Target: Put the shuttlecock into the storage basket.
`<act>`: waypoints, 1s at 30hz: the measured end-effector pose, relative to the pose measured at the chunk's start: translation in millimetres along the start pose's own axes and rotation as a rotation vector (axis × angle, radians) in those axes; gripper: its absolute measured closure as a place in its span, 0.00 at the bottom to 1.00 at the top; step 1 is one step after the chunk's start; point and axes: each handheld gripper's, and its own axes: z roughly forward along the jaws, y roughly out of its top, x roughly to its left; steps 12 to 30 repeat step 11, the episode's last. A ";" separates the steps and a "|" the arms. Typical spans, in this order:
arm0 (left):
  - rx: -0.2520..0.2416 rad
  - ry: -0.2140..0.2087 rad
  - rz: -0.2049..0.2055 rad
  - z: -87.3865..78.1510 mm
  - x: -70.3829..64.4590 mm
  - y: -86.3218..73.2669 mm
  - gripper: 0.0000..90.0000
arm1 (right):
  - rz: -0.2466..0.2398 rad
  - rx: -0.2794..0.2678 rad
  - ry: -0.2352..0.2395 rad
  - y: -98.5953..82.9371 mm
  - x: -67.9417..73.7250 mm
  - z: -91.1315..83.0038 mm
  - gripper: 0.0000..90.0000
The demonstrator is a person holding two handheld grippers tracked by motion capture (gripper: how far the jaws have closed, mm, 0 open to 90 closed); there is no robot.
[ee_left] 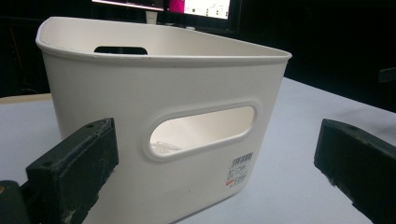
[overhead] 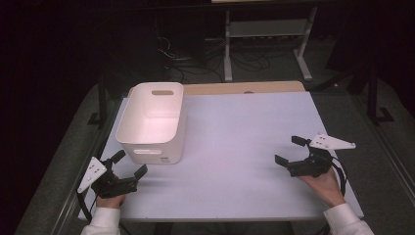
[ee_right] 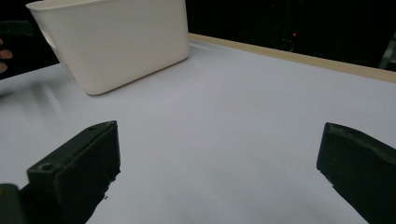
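Lining up the left hand-held gripper (overhead: pixel 131 163) on the white bin (overhead: pixel 152 122), which sits on the tabletop (overhead: pixel 244 147) at its far-left part, near short wall facing me. Left jaws spread wide, nothing between them; they sit just short of that wall, not touching. From the left gripper view the handle slot (ee_left: pixel 201 132) is dead ahead between the jaws, barcode sticker (ee_left: pixel 239 169) below and to its right.

Right hand-held gripper (overhead: pixel 292 151) is well apart at the right side of the tabletop, jaws also wide, holding nothing, pointed across the bare surface toward the bin (ee_right: pixel 112 42).

My read: step in hand is getting a grip on the bin's near wall. To do it well:
- go for the rim above the slot, or put one jaw through the slot
- keep jaws square to the wall; it curves at the corners
- close slowly, since thin plastic will likely flex
- looks light and nearly empty, so expect it to slide if nudged
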 end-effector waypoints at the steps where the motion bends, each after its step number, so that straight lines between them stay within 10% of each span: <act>1: 0.000 0.000 -0.002 0.1 -0.1 -0.1 0.00 | 0.005 -0.003 -0.003 -1.3 -0.1 -1.8 0.00; 30: 0.001 0.001 0.002 -1.9 -0.2 0.9 0.00 | 0.004 -0.016 -0.022 -11.1 0.7 -10.5 0.00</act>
